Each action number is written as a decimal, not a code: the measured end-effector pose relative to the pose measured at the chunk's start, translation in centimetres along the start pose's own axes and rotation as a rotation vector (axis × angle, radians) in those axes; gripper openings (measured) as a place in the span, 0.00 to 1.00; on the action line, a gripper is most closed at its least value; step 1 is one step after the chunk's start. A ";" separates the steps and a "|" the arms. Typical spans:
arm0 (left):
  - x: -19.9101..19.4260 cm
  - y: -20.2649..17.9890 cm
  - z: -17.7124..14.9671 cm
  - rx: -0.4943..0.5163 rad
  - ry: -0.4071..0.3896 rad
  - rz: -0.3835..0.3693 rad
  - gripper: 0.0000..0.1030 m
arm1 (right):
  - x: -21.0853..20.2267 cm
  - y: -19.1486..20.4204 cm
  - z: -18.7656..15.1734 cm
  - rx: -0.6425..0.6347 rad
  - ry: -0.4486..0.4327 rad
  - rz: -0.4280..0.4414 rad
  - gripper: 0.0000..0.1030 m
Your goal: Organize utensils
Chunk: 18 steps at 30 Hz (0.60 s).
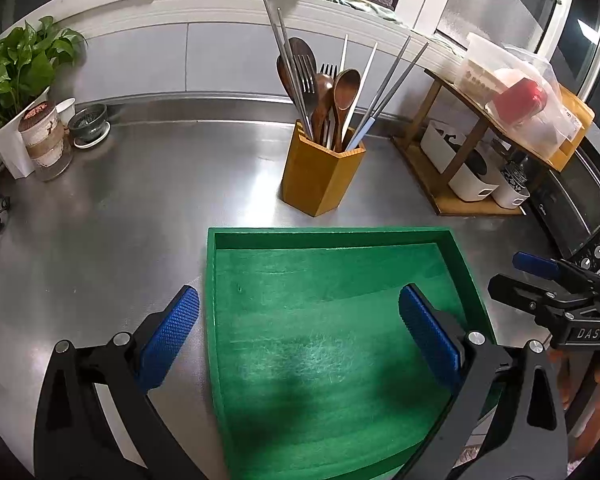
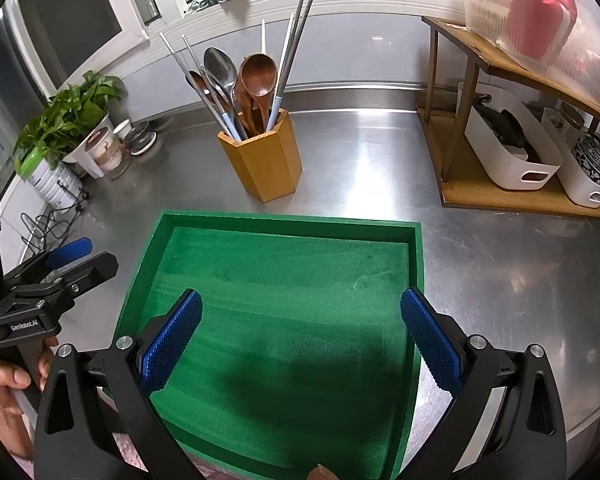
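Observation:
A yellow wooden holder [image 1: 320, 176] [image 2: 266, 160] stands on the steel counter behind a green tray [image 1: 466, 276] [image 2: 417, 256]. In it stand wooden spoons [image 1: 346, 92] [image 2: 259, 76], forks [image 1: 306, 76], a metal spoon [image 2: 219, 66] and chopsticks [image 1: 396, 80] [image 2: 296, 32]. The tray holds nothing. My left gripper [image 1: 300, 312] is open over the tray's left rim. My right gripper [image 2: 300, 312] is open above the tray's near half. Each gripper shows at the other view's edge: the right gripper [image 1: 540, 276], the left gripper [image 2: 80, 256].
A potted plant [image 1: 12, 76] [image 2: 68, 120], a jar [image 1: 46, 140] and small bowls sit at the back left. A wooden shelf [image 1: 476, 148] [image 2: 480, 80] with white bins [image 2: 512, 152] stands at the right. Cables [image 2: 48, 228] lie on the left counter.

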<state>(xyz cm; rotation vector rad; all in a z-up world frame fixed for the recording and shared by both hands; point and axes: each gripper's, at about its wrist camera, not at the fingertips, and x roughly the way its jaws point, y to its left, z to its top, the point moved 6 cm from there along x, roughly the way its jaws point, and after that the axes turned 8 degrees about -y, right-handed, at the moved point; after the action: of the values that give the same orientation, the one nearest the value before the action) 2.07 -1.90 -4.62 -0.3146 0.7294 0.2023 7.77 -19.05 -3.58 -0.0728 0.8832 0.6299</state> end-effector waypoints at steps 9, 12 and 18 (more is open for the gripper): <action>0.3 -0.1 0.1 -0.001 0.007 0.003 0.92 | 0.3 -0.2 0.1 0.003 0.007 0.004 0.96; 0.4 -0.2 0.1 -0.003 0.010 0.005 0.92 | 0.3 -0.3 0.2 0.005 0.006 0.007 0.96; 0.5 -0.3 0.2 -0.002 0.010 0.008 0.92 | 0.5 -0.5 0.2 0.008 0.008 0.010 0.96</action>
<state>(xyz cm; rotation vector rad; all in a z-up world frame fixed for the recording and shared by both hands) 2.58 -2.05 -4.79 -0.3145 0.7410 0.2094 8.41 -19.14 -3.87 -0.0637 0.8938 0.6362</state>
